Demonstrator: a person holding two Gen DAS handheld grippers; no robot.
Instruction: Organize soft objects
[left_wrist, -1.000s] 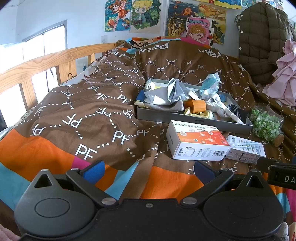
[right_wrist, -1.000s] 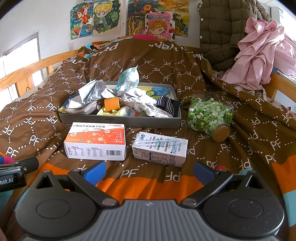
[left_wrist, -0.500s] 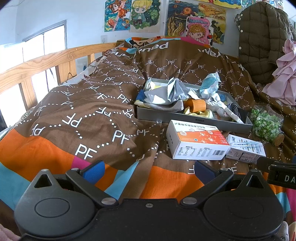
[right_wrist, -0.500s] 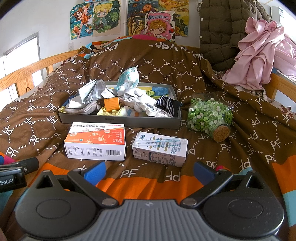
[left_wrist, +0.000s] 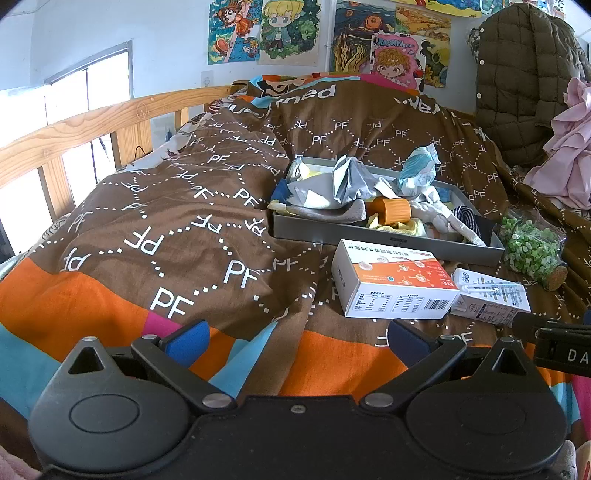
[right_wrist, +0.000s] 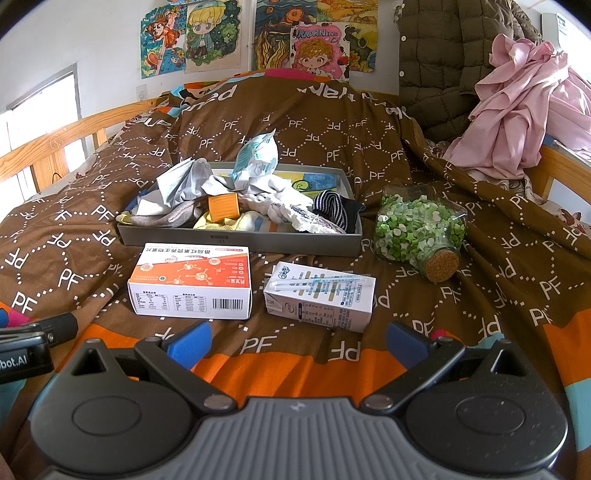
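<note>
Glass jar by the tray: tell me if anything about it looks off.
The glass jar of green bits lies on its side on the bedspread, right of the gray tray, cork end toward the camera. The cork is in; nothing has spilled.

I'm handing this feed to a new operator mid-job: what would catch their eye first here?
Probably the grey tray mid-bed, heaped with crumpled cloths and socks around an orange cup. In front of it lie an orange-and-white box and a small carton, with a corked jar of green bits on its side to the right. Both grippers, left and right, are open and empty.
</note>
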